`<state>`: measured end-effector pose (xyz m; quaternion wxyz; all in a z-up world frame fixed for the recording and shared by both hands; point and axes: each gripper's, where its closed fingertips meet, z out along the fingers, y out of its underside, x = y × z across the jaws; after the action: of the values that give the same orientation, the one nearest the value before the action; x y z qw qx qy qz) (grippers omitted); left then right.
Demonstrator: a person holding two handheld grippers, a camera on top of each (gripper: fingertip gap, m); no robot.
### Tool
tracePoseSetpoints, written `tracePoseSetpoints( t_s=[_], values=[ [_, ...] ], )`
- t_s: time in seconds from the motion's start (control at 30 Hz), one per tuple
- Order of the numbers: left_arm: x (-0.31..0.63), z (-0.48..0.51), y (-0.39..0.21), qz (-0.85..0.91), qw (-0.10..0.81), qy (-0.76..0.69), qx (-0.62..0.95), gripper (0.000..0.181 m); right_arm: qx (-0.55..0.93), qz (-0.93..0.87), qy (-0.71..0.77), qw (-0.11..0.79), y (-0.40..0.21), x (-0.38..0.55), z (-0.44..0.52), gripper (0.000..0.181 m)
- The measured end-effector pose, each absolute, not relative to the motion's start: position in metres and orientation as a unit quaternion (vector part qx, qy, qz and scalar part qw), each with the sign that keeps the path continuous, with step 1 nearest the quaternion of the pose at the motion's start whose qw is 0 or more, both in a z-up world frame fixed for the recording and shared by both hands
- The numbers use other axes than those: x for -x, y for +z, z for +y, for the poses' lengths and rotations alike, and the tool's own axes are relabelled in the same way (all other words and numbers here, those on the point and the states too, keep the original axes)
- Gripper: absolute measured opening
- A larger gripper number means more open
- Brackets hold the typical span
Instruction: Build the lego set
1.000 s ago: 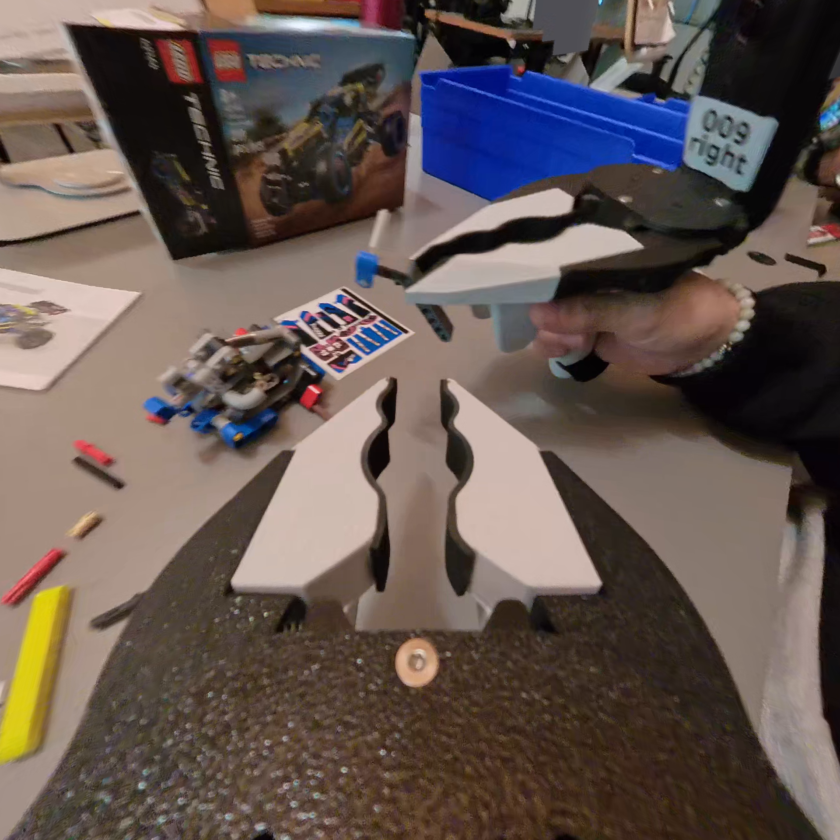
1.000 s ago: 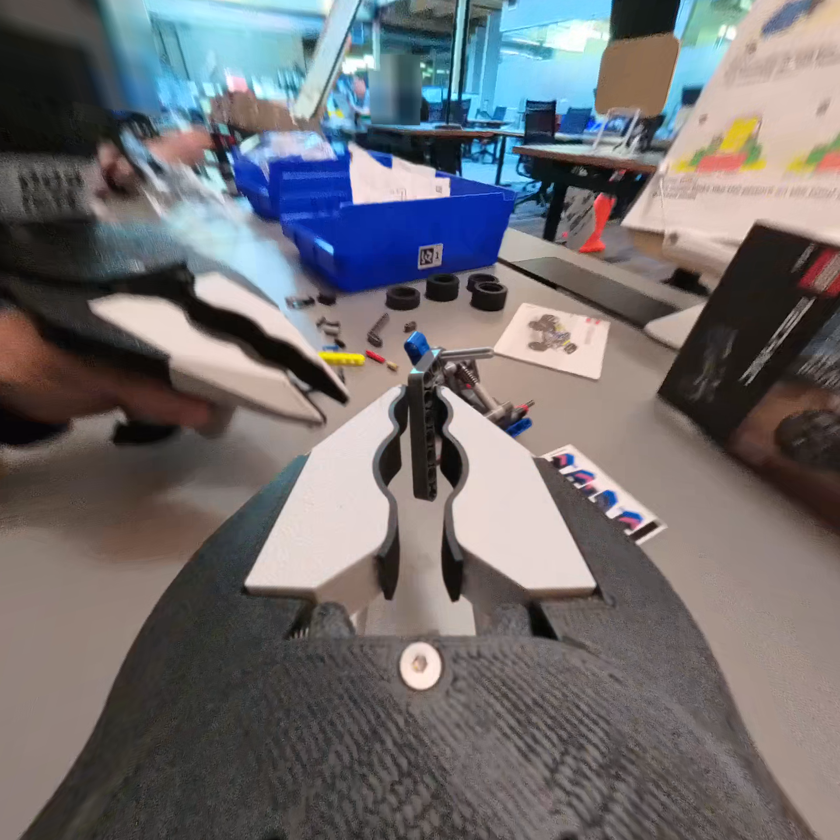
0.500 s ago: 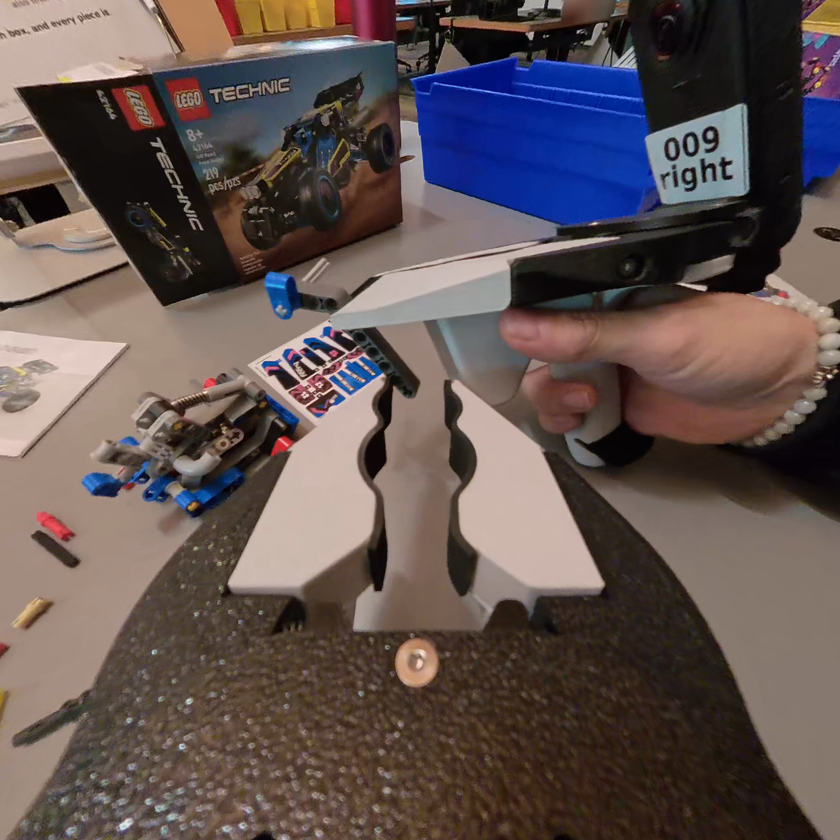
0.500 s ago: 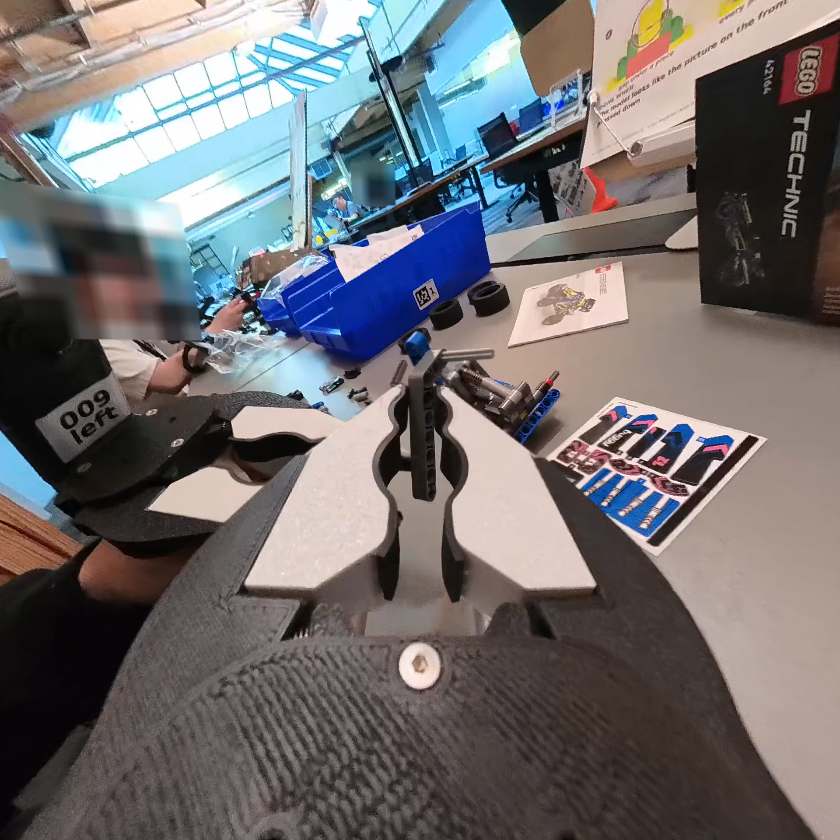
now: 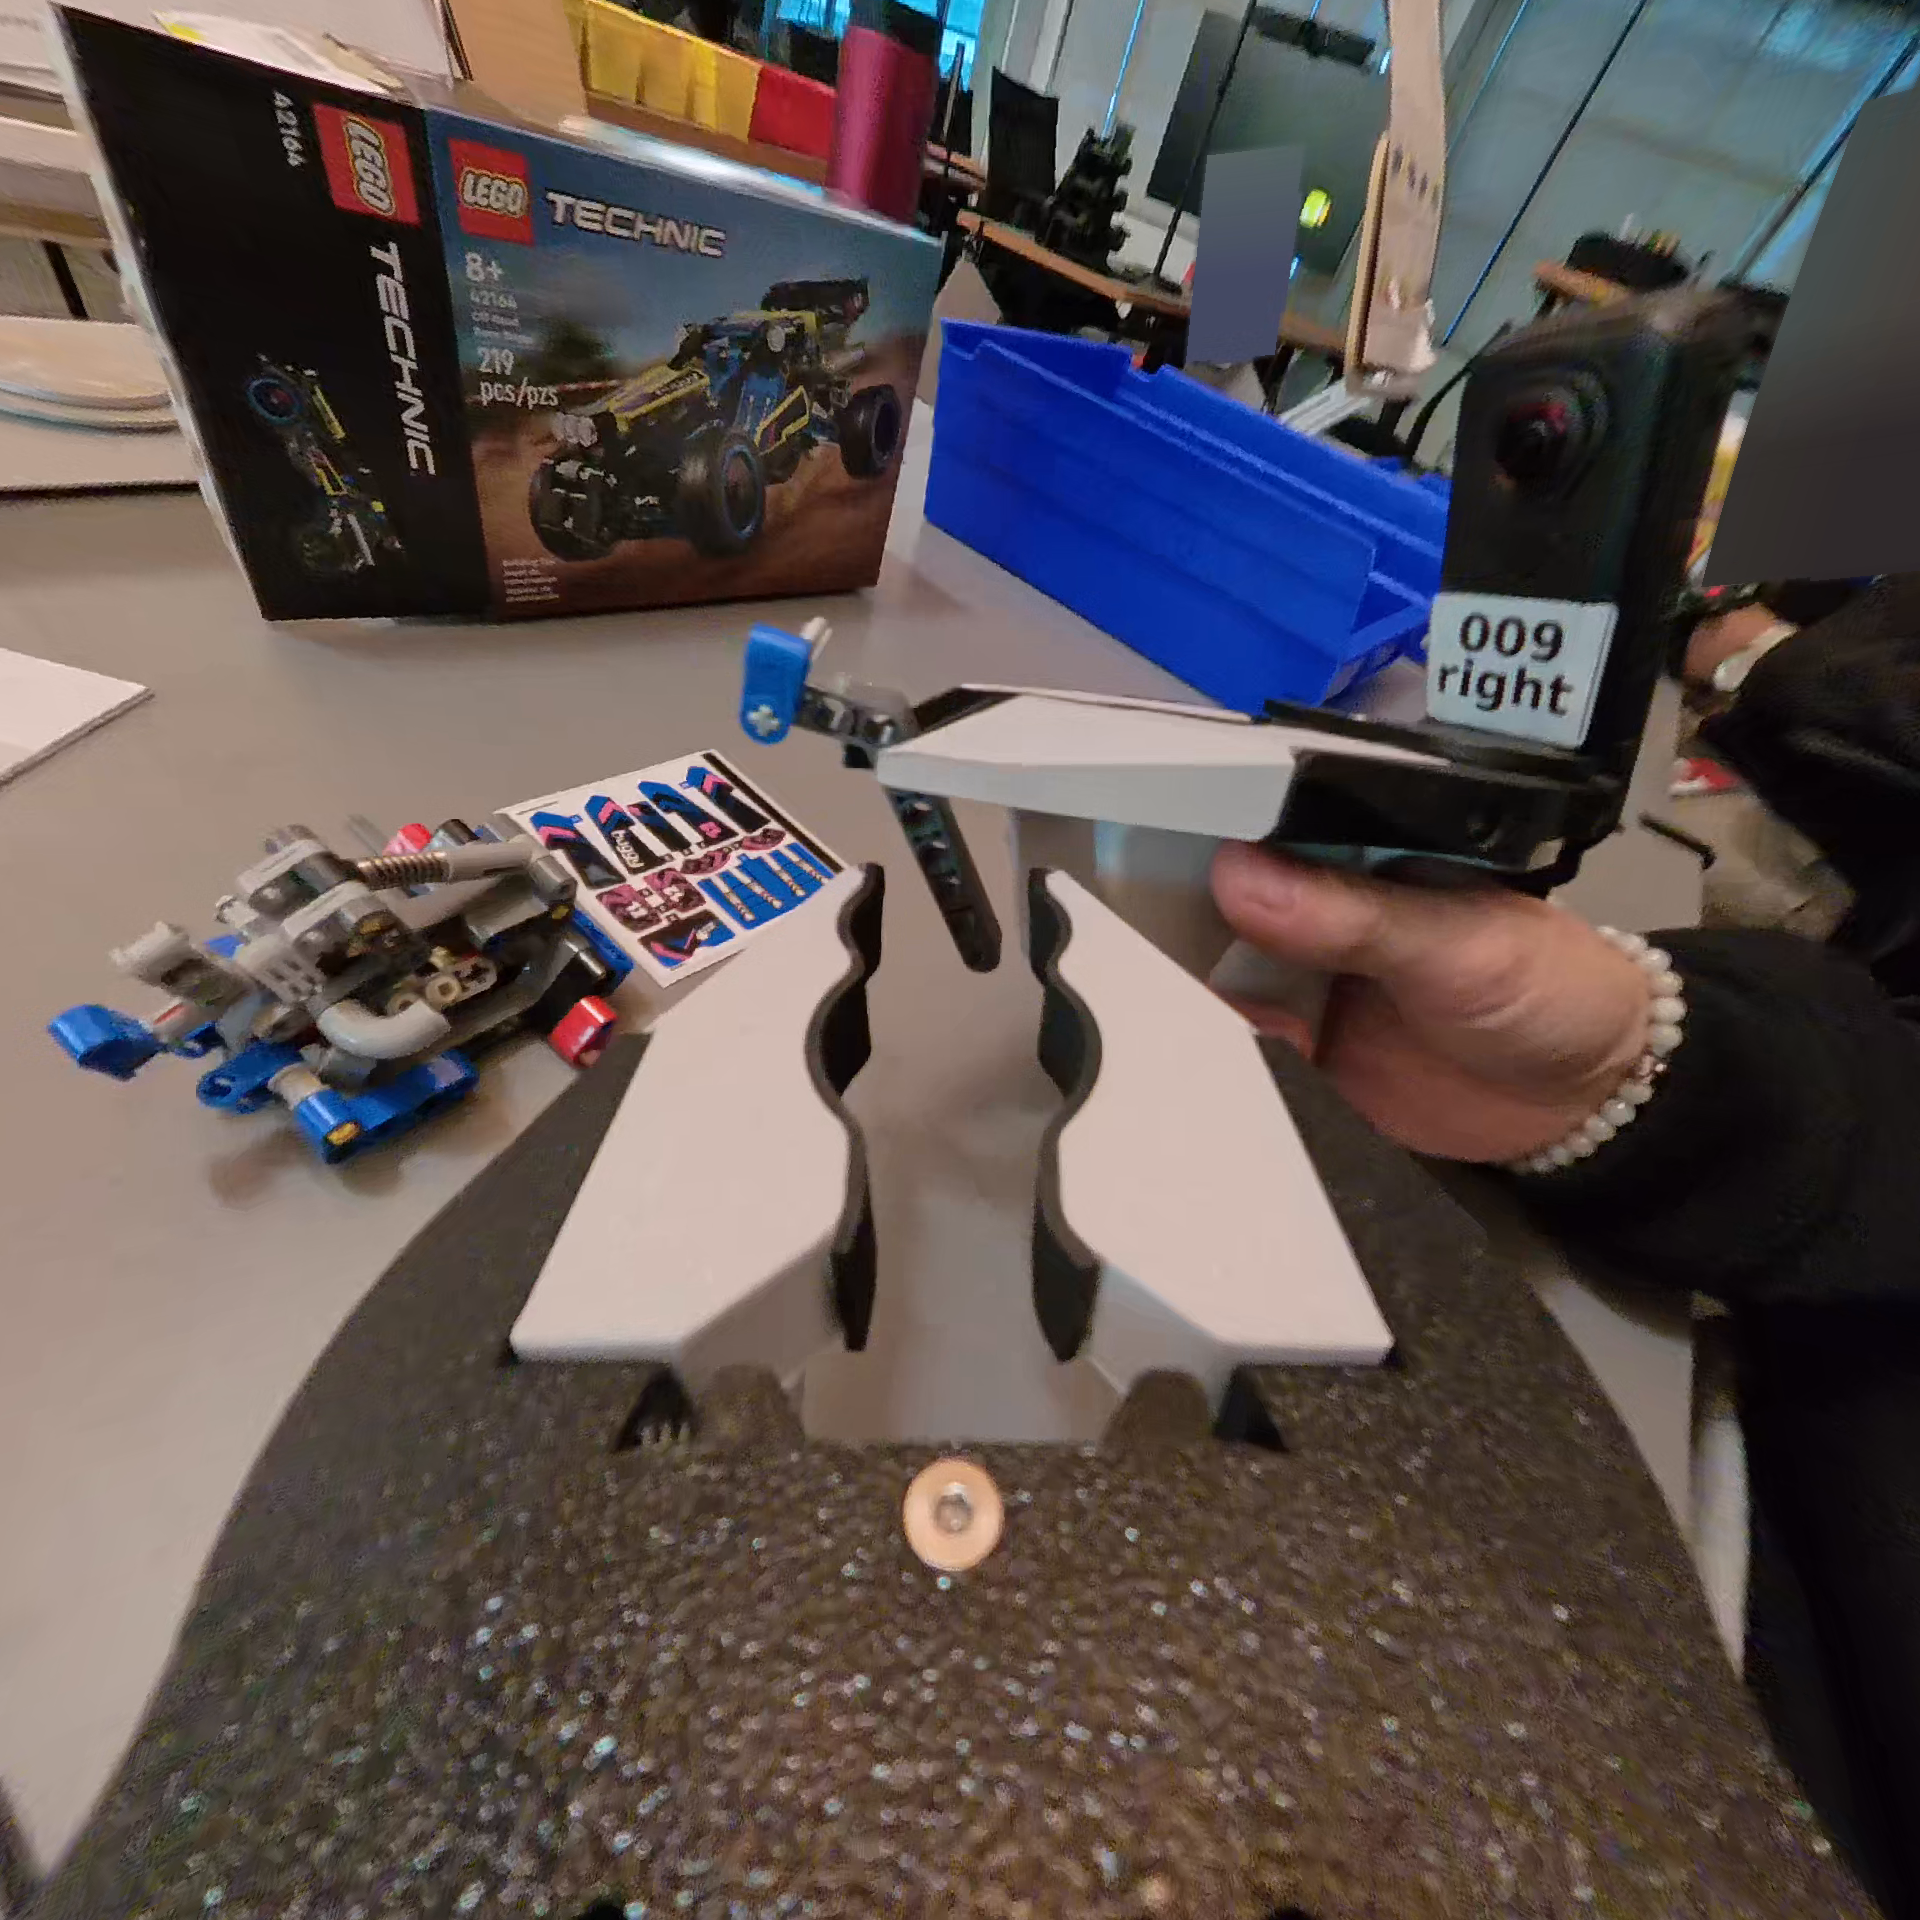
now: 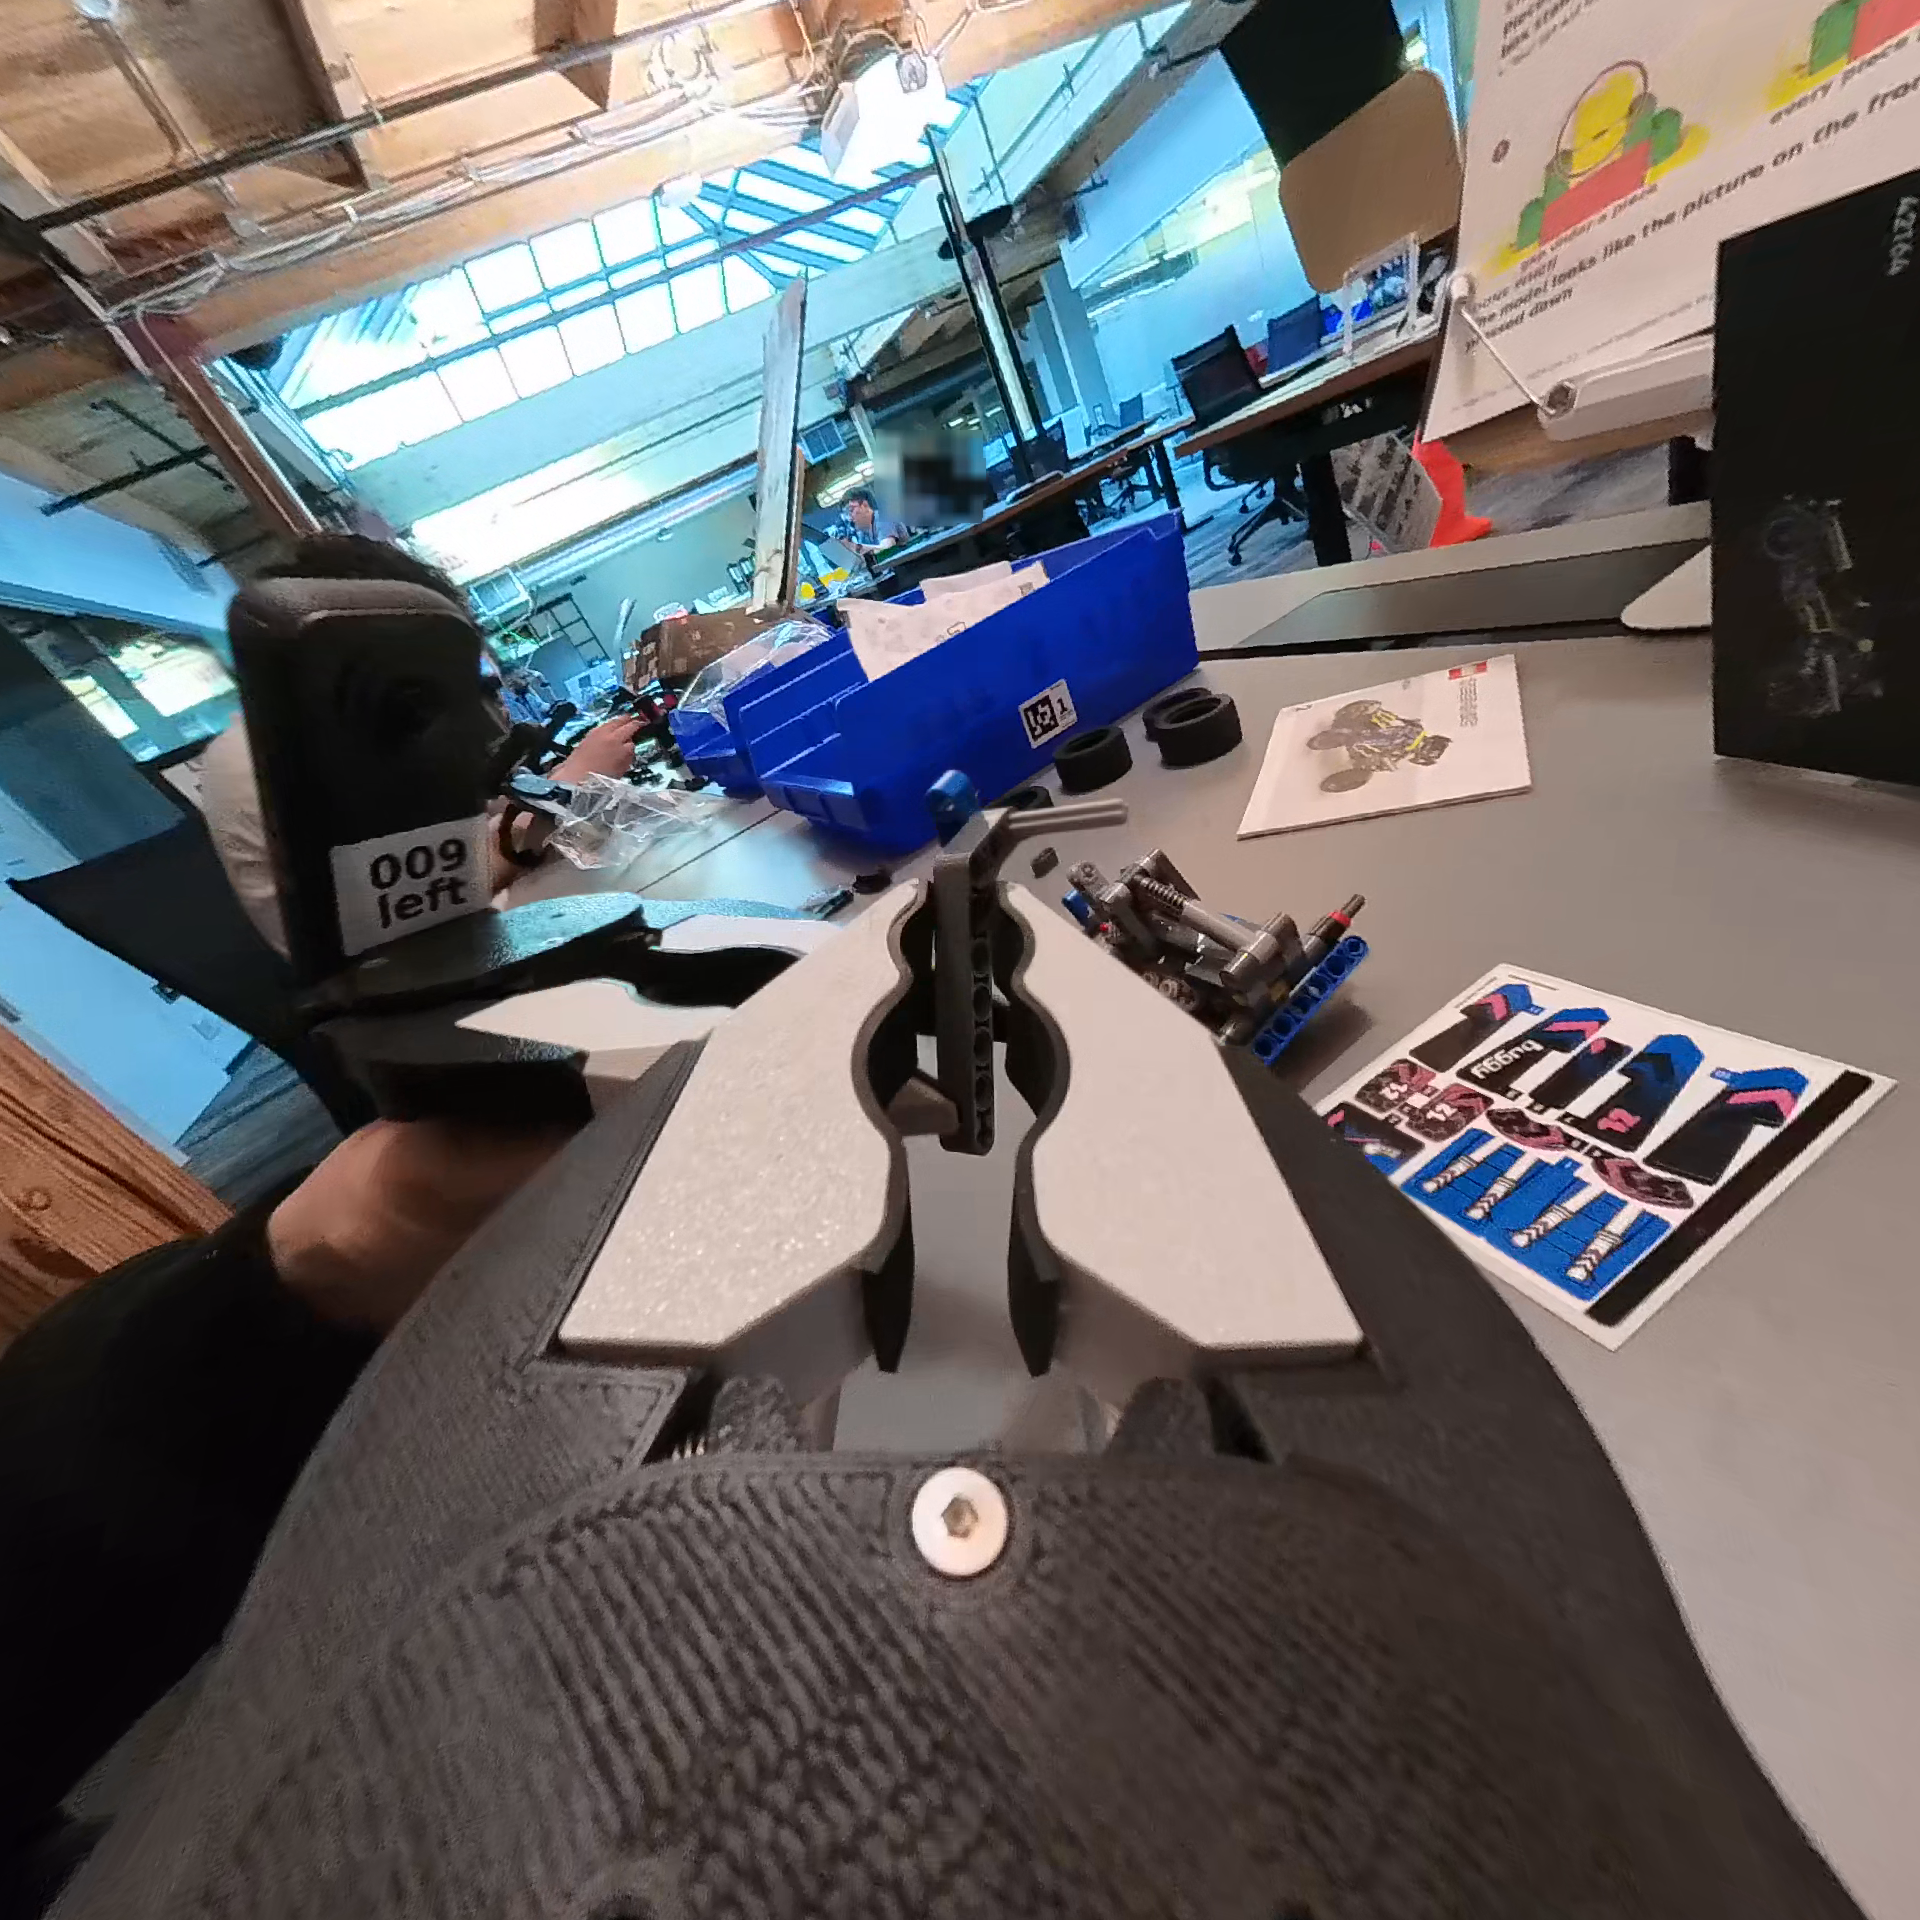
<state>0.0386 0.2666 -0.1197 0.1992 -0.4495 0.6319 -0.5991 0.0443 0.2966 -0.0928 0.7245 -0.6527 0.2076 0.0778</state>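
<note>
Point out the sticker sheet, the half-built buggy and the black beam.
sticker sheet (image 5: pixel 681 857), left wrist view, sheet's middle.
half-built buggy (image 5: pixel 343 977), left wrist view, grey frame's middle.
black beam (image 6: pixel 968 1023), right wrist view, mid-length, between the right gripper's fingers.

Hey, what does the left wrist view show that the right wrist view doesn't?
Only the left wrist view: the picture front of the cardboard set box and the open left gripper head-on.
Only the right wrist view: loose black rubber tyres and the white instruction booklet.
Both: the right gripper shut on a dark grey holed beam, the part-built grey-and-blue chassis, the sticker sheet, blue plastic bins.
</note>
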Motion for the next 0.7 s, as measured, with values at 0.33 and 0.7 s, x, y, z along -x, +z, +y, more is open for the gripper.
tracePoseSetpoints(
  t_s=[0.33, 0.7],
  values=[
    [-0.035, 0.258, -0.111, 0.601, 0.164, -0.65, 0.435, 0.014, 0.633, 0.176, 0.1, 0.748, -0.082, -0.029, 0.299, 0.008],
    [-0.029, 0.268, -0.121, 0.64, 0.16, -0.606, 0.444, 0.004, 0.648, 0.147, 0.084, 0.743, -0.083, -0.024, 0.301, 0.009]
  ],
)
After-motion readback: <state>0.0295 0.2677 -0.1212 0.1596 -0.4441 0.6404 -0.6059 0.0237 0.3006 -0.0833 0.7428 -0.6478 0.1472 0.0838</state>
